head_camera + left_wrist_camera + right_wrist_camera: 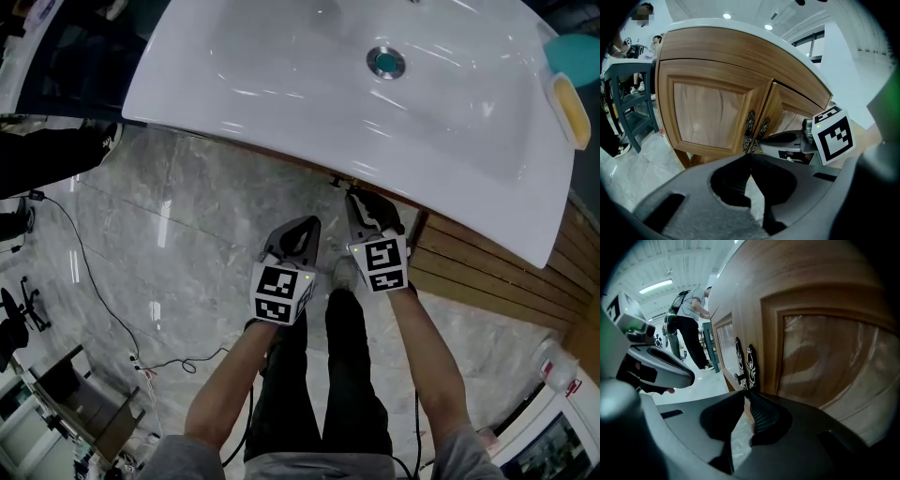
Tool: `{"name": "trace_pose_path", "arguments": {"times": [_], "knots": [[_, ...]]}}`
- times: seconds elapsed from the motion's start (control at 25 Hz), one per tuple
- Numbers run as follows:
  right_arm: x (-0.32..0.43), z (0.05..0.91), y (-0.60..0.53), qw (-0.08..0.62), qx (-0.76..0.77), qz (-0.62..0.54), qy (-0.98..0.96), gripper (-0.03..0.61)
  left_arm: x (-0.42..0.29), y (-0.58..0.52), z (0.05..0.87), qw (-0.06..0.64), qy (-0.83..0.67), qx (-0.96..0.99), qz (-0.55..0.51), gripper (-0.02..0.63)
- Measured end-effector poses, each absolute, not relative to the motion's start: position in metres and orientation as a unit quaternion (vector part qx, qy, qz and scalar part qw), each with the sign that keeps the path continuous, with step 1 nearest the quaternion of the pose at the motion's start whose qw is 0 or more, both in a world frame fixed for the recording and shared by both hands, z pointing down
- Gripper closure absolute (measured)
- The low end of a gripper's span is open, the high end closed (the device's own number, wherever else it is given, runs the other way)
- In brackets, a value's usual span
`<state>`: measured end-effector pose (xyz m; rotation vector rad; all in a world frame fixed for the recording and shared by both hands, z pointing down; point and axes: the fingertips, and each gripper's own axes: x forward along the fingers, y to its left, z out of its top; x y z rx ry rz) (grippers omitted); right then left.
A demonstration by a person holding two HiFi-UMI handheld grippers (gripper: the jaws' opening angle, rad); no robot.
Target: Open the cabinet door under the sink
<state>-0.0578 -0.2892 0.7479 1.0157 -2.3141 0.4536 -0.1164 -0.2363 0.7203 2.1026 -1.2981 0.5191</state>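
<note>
The two cabinet doors under the sink are sitting side by side, their ornate handles meeting at the centre seam. Both are looking closed, though I cannot tell whether the right-hand one is standing a crack ajar. The right gripper is hovering just beside those handles, its jaws pressed together with nothing between them. The left gripper is hanging a little further back, jaws likewise together and empty. By my reading the opening is not yet begun, and a handle is waiting to be gripped and pulled.
</note>
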Motion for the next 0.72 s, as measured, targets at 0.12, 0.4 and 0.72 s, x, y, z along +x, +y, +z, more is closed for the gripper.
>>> {"name": "trace_pose_path", "arguments": {"times": [0.12,0.4,0.72], "knots": [[-0.059,0.747,-0.283,0.282,0.358,0.169,-0.874,0.534,-0.119,-0.229,0.719,0.308,-0.508,0.781,0.191,0.606],[-0.061,0.747,-0.262,0.311,0.304,0.141,-0.890,0.538,-0.110,-0.205,0.711,0.313,-0.527,0.769,0.180,0.606],[-0.067,0.743,-0.235,0.344,0.275,0.102,-0.892,0.538,-0.115,-0.181,0.706,0.312,-0.526,0.773,0.167,0.606]]}}
